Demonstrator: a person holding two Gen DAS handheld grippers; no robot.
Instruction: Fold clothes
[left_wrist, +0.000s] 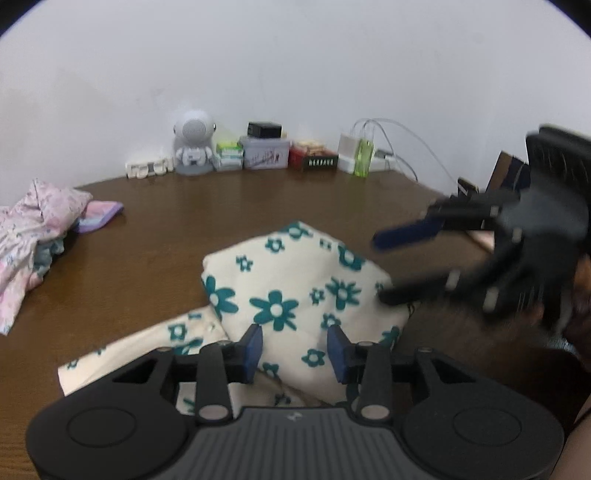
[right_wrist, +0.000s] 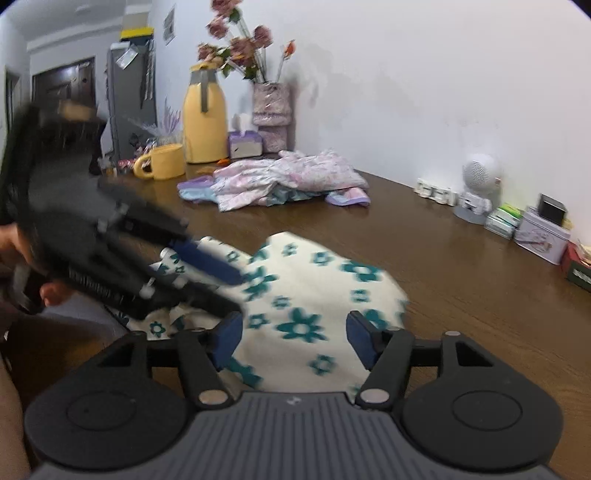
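Floral garment (left_wrist: 295, 288); yellow jug (right_wrist: 205, 118) right-view only.

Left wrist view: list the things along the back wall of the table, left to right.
White block letters → robot-shaped speaker → green-and-white packets → grey tin → red box → white charger → green bottle.

soft cloth garment (left_wrist: 295, 288), seemingly glossy wood table (left_wrist: 177, 221)

text: none legible | dark box (left_wrist: 320, 161): white lettering, too blurred
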